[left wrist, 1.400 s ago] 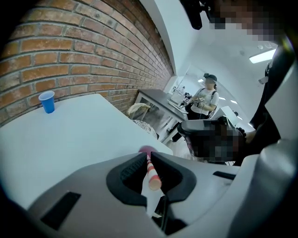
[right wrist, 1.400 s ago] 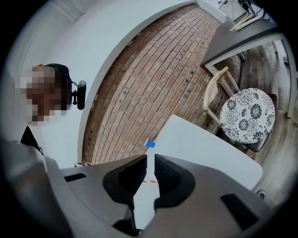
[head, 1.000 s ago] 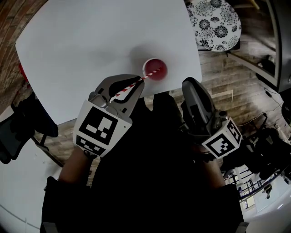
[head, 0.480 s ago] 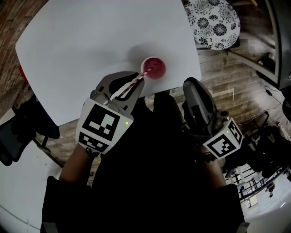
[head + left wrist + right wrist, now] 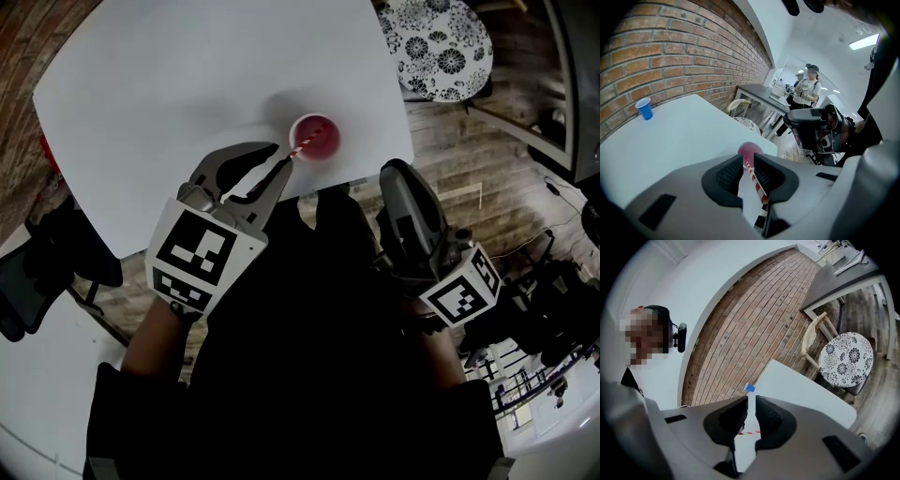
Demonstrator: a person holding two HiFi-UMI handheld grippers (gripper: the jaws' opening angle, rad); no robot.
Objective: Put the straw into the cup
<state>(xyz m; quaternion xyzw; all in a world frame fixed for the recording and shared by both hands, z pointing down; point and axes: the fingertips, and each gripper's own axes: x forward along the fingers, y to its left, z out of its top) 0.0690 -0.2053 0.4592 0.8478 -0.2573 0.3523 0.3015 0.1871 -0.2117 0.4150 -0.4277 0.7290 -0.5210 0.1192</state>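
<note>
Straw [image 5: 292, 153] tip at red cup [image 5: 321, 139] rim

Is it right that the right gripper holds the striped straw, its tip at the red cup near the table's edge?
No: the left gripper holds the striped straw, as the left gripper view shows; the right gripper has nothing between its jaws. The straw's tip is at the red cup near the table's edge.
</note>
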